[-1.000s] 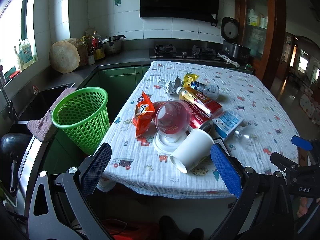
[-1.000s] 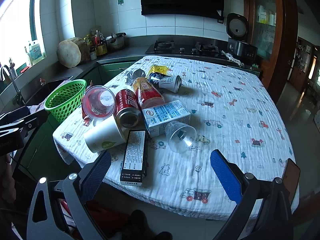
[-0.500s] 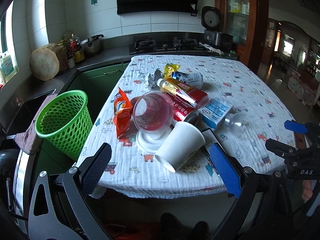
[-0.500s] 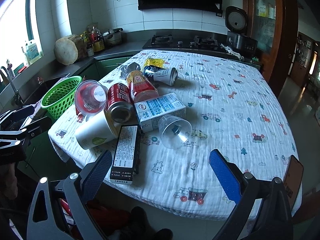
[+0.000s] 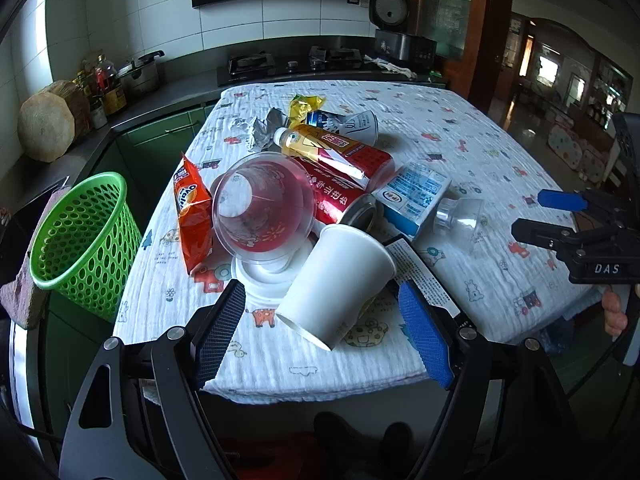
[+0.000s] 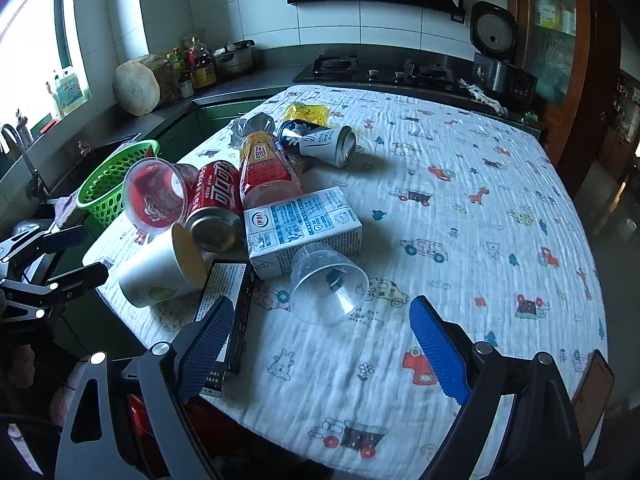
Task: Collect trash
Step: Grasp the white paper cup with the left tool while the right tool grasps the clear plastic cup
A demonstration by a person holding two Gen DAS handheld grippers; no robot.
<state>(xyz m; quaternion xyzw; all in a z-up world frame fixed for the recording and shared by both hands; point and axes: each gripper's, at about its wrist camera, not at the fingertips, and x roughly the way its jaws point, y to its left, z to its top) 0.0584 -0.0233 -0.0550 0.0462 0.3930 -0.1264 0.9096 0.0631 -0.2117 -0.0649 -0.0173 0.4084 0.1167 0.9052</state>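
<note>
Left wrist view is looking down on the worktop (image 5: pixel 460 128), draped in a cartoon-print cloth, with the trash heaped near its front-left corner and a green basket (image 5: pixel 84 240) standing off that corner, apart from the heap. Left tongs (image 5: pixel 322 330) are spread but closing, nothing pinched; the paper cup (image 5: pixel 340 276) is lying just ahead between the blue pads, on its side, long axis running toward the tongs and a little left, open mouth facing them. Pads are not touching it yet. Left hand is clearly the nearer one to this cup and to the basket.

Right wrist view is showing the right tongs (image 6: pixel 320 344) also spread and closing, empty. Clear cup (image 6: pixel 326 284) is lying directly ahead, mouth toward the tongs; black box (image 6: pixel 228 300) is lying lengthwise against the left pad side.

Writing, large to small: red can (image 6: pixel 214 204) is carrying white Chinese script; milk carton (image 6: pixel 304 228) is blue-printed, text too small; orange packet (image 5: pixel 192 212) is reading roughly "Ovaltine", uncertain; "DAS" is showing on the right tool body in the left view.
</note>
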